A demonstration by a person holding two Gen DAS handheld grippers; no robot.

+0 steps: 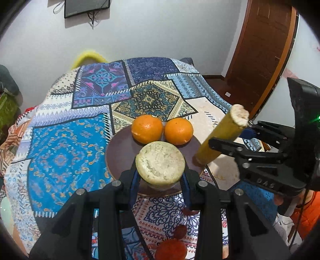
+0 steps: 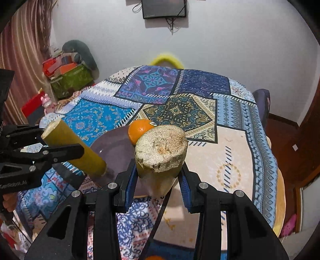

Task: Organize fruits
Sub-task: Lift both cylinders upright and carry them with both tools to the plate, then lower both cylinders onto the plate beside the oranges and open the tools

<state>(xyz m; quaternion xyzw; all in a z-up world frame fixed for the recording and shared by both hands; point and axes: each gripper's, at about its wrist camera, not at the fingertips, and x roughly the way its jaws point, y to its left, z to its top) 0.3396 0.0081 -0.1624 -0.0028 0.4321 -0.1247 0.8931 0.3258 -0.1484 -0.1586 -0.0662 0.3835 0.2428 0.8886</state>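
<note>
My left claw (image 1: pixel 160 180) grips a thick yellow-green cane piece (image 1: pixel 160 168) between its blue pads, cut end facing me, over the near rim of the brown plate (image 1: pixel 118 152). My right claw (image 2: pixel 158 180) clamps a second cane piece (image 2: pixel 161 150) the same way, tilted, just beside the plate's right edge. Beyond, two oranges (image 1: pixel 147 129) sit touching side by side at the back of the plate. The plate rests on the table's patterned cloth (image 1: pixel 66 144). A black screen (image 2: pixel 164 8) hangs on the far wall.
</note>
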